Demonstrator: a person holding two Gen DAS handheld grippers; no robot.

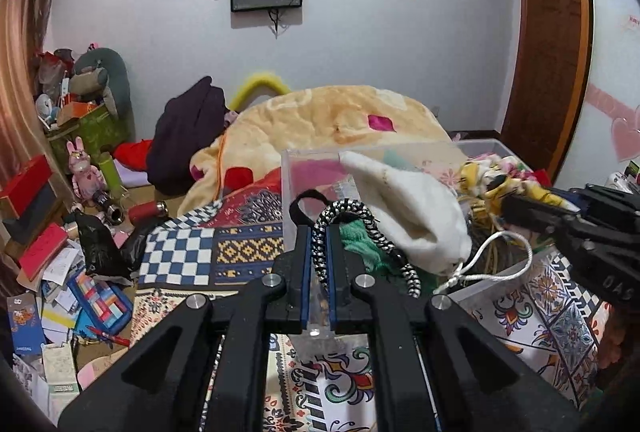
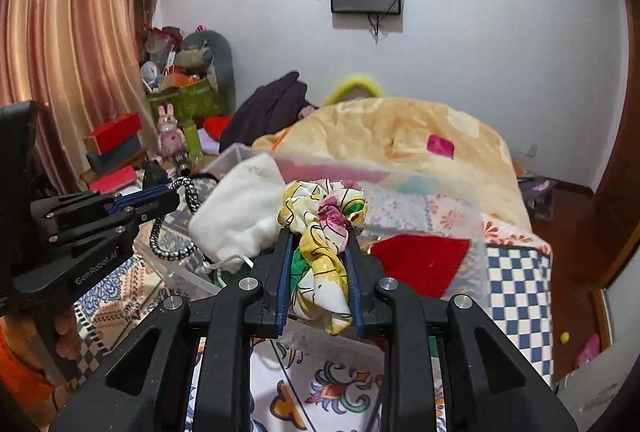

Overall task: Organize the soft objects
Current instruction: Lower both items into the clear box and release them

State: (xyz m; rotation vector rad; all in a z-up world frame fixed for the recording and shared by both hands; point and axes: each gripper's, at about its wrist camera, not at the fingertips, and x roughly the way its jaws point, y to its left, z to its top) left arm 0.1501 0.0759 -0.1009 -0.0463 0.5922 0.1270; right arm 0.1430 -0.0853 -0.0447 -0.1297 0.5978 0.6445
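Note:
My left gripper (image 1: pixel 319 232) is shut on a black-and-white braided cord (image 1: pixel 360 220), which loops over the near wall of a clear plastic bin (image 1: pixel 288 192). It also shows in the right wrist view (image 2: pixel 176 194) with the cord (image 2: pixel 188 192) hanging from it. A white drawstring pouch (image 1: pixel 412 216) lies in the bin beside the cord; it also shows in the right wrist view (image 2: pixel 240 208). My right gripper (image 2: pixel 318 236) is shut on a yellow floral scrunchie (image 2: pixel 320 232) above the bin (image 2: pixel 400 176). In the left wrist view the right gripper (image 1: pixel 508 208) holds the scrunchie (image 1: pixel 496 176).
The bin stands on a bed with a patterned cover (image 1: pixel 240 248). A yellow blanket (image 1: pixel 320 120) and dark clothing (image 1: pixel 188 128) lie behind. A red cloth (image 2: pixel 420 260) sits in the bin. Boxes, toys and papers (image 1: pixel 60 272) clutter the floor at left.

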